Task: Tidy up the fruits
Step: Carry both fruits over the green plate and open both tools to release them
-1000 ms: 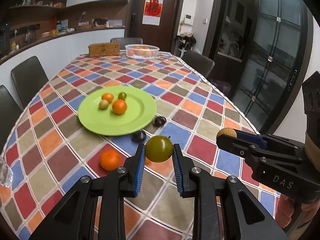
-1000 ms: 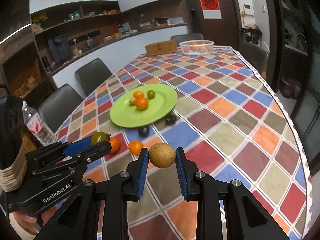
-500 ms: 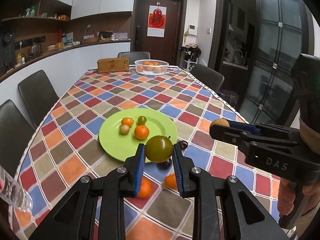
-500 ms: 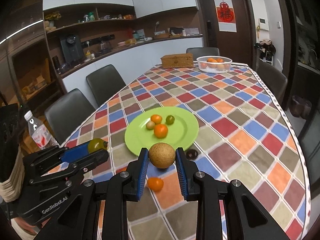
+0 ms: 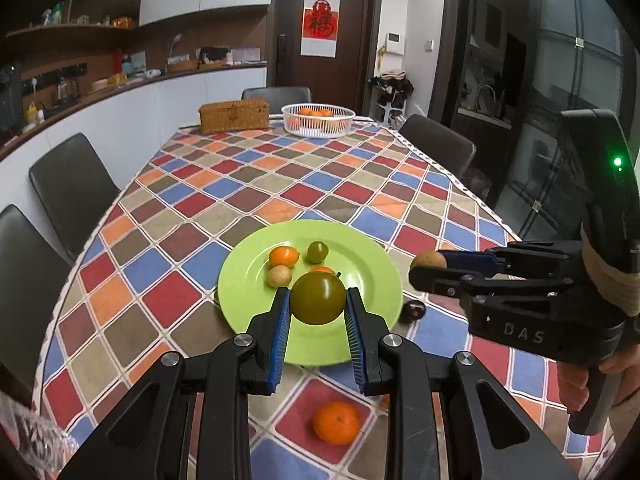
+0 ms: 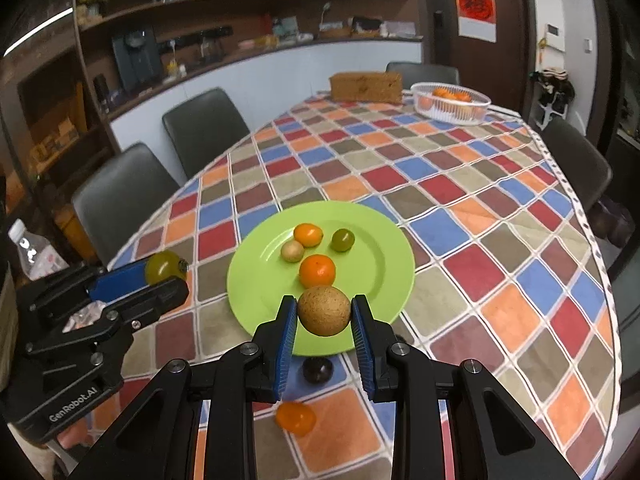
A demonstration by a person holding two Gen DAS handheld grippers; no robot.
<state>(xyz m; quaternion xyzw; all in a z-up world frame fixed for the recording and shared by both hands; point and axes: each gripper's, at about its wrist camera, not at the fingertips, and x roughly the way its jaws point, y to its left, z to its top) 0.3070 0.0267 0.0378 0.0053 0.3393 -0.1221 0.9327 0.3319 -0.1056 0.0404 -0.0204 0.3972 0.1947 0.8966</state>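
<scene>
The left tongs (image 5: 317, 300) were clamped on a green fruit (image 5: 317, 298), held above the near rim of the green plate (image 5: 360, 256). The right tongs (image 6: 324, 312) were clamped on a brown fruit (image 6: 324, 310), likewise over the plate's near rim. 4 fruits lay on the plate; 1 orange (image 5: 336, 422) sat on the counter (image 5: 280, 184) near its near edge.

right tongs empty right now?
No, the right tongs are shut on a round brown fruit, held above the near edge of the green plate.
</scene>
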